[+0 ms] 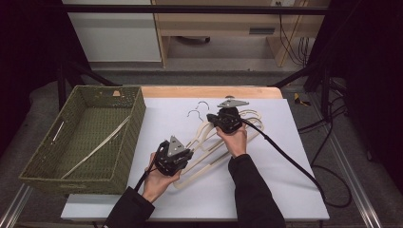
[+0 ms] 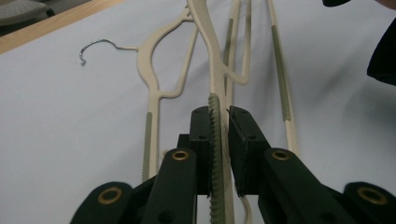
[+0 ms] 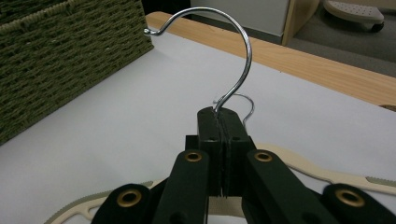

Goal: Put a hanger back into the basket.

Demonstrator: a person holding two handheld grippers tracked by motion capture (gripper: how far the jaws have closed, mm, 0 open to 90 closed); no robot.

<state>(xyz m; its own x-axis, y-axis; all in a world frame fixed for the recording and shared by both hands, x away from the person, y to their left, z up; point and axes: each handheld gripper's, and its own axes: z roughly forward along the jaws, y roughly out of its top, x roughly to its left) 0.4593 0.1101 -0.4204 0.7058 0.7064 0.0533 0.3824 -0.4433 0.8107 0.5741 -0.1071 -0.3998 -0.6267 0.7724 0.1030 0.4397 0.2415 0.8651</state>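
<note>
White sheeting covers the worktop point(image 1: 285, 190), with a woven green basket point(image 1: 38, 166) at its left edge and cream hangers point(image 1: 209, 156) lying in a pile at the middle. The left gripper point(image 2: 219, 116) is clamped on a hanger's ribbed arm point(image 2: 215, 140), and the right gripper point(image 3: 219, 116) pinches the base of a steel hook point(image 3: 243, 56).

Cream plastic hangers point(image 1: 209, 142) with olive ribbed grip strips and silver wire hooks point(image 3: 233, 60) lie on a white sheet point(image 1: 285, 180) beside an olive-green woven basket point(image 1: 128, 156).
</note>
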